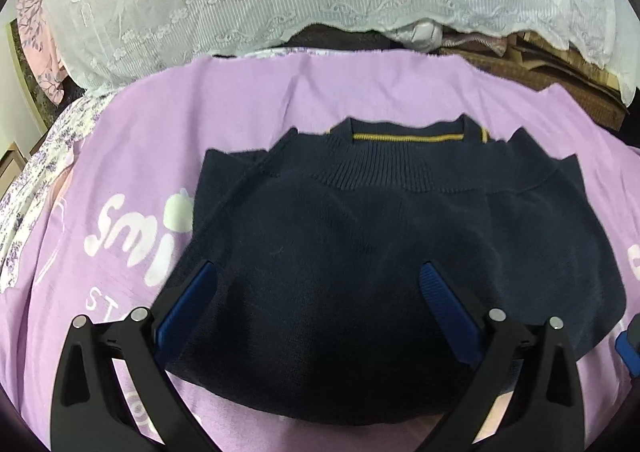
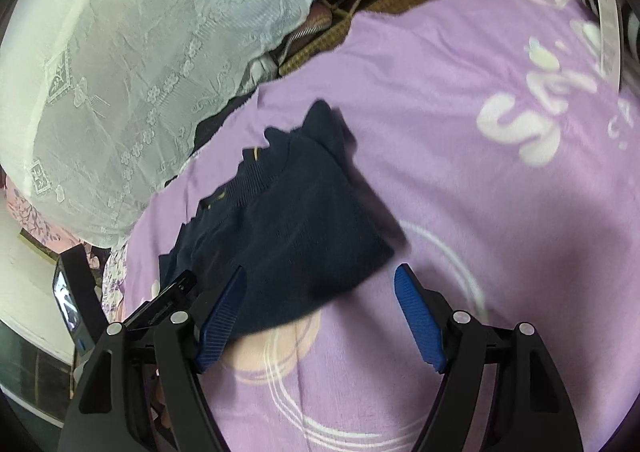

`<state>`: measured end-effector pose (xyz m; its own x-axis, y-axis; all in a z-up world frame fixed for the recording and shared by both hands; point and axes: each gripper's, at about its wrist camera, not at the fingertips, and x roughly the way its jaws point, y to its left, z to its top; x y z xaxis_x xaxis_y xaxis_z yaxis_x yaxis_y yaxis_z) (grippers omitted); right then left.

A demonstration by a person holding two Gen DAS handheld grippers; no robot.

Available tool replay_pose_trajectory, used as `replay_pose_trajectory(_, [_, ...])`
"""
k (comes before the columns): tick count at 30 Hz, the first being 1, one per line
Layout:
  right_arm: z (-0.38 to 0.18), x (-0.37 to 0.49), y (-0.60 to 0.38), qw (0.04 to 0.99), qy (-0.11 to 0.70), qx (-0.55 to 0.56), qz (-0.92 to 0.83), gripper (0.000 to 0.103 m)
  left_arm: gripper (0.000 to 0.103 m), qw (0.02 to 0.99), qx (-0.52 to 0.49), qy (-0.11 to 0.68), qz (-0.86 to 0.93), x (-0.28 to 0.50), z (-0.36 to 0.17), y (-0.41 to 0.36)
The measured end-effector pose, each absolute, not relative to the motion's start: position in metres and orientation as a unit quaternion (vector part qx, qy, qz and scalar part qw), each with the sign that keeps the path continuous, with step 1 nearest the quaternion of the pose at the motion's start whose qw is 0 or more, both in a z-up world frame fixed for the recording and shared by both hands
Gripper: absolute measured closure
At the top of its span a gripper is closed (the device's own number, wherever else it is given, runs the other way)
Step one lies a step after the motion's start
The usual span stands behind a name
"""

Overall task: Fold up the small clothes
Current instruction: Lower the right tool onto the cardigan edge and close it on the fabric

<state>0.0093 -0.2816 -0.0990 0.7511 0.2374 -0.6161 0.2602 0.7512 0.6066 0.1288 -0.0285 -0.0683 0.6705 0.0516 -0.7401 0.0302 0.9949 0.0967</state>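
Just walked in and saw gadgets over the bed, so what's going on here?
A person is folding a small navy sweater on a purple bedsheet, with a two-finger gripper in each hand. The sweater lies folded into a compact shape, collar away from the cameras. The left gripper hangs open over its near part; the right gripper is open beside its near corner. Neither holds anything.

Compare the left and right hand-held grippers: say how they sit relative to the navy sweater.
The left hand-held gripper has the navy sweater spanning the whole gap between its fingers; the right hand-held gripper frames only the sweater's near corner, with purple sheet past its other finger. The left faces the collar squarely; the right views it obliquely. Both are open, blue-padded and gripping nothing.
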Motion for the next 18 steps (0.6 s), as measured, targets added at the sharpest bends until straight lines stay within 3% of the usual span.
replay_pose_trajectory(4, [-0.111, 0.017, -0.283, 0.855, 0.356, 0.378, -0.005, 0.03, 0.004, 0.912, 0.047, 0.408, 0.009, 0.131, -0.068, -0.026])
replay_pose_trajectory(8, [-0.122, 0.033, -0.291, 0.841, 0.351, 0.411, -0.012, 0.041, 0.004, 0.916, 0.04, 0.399, 0.01, 0.137, -0.058, -0.028])
replay_pose_trajectory(18, [-0.125, 0.078, -0.289, 0.846, 0.322, 0.419, -0.066, 0.047, 0.004, 0.905, 0.031, 0.424, 0.01, 0.157, -0.08, -0.036])
